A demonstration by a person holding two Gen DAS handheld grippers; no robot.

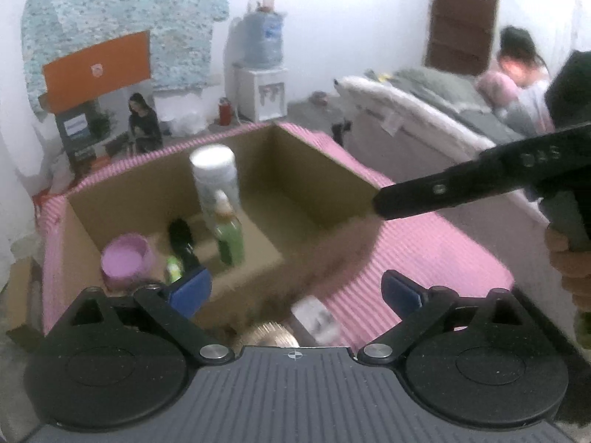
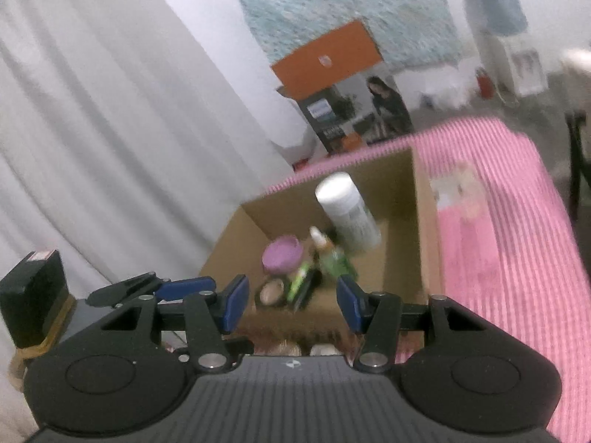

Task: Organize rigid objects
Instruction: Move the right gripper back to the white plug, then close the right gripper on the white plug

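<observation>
An open cardboard box (image 1: 325,162) (image 2: 413,199) stands on a pink striped cloth (image 1: 424,243). Inside it are a tall white bottle (image 1: 216,181) (image 2: 347,214), a green dropper bottle (image 1: 229,240) (image 2: 334,262), a pink jar (image 1: 125,258) (image 2: 282,254), a black item (image 1: 181,236), a small green tube (image 1: 173,267) and a round compact (image 2: 272,291). My left gripper (image 1: 295,289) is open wide and empty, just in front of the box. My right gripper (image 2: 291,304) is open with nothing between its pads. On the cloth below the left gripper lie a gold round thing (image 1: 267,334) and a blurred white item (image 1: 316,315).
The right gripper's black body (image 1: 480,184), held by a hand (image 1: 569,262), reaches in over the box's right corner. A white curtain (image 2: 110,110) hangs left. Behind are a printed carton (image 1: 99,70), a water dispenser (image 1: 262,74) and a person by a bed (image 1: 424,96).
</observation>
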